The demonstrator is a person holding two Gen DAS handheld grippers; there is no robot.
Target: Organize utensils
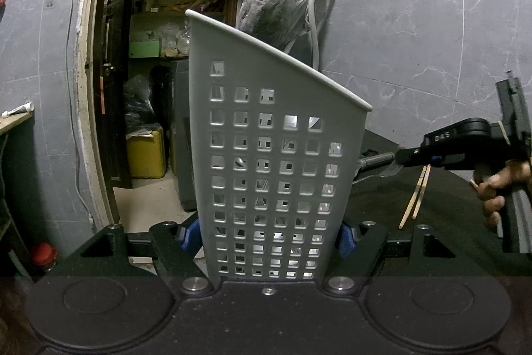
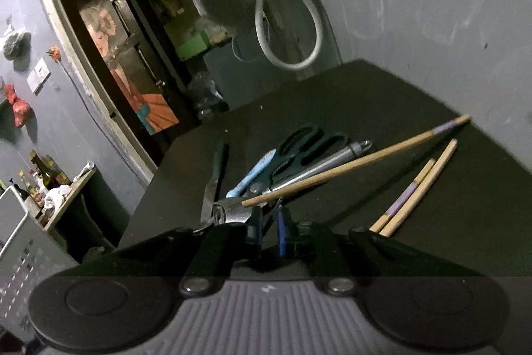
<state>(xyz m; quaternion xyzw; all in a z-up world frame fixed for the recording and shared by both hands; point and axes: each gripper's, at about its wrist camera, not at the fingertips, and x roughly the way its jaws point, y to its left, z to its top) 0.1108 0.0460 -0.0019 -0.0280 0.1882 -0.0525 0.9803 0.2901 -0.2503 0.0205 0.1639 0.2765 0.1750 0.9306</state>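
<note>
A grey perforated utensil holder [image 1: 276, 155] stands upright between the blue pads [image 1: 190, 237] of my left gripper [image 1: 268, 237], which is shut on its lower sides. In the right wrist view my right gripper [image 2: 270, 222] has its jaws nearly together on the near end of a wooden chopstick [image 2: 359, 160] with a purple band; the stick slants up to the right above the dark table [image 2: 382, 95]. Two more chopsticks [image 2: 412, 192] lie flat to the right. In the left wrist view the right gripper [image 1: 404, 157] is at the far right, held by a hand [image 1: 495, 188].
Ahead of the right gripper lie black-handled scissors [image 2: 309, 142], a blue-handled tool [image 2: 256, 172], a metal-handled tool [image 2: 335, 158] and a green-handled knife [image 2: 216, 175]. A grey tiled wall [image 1: 432, 22] backs the table. An open doorway [image 1: 159, 55] to a storeroom is on the left.
</note>
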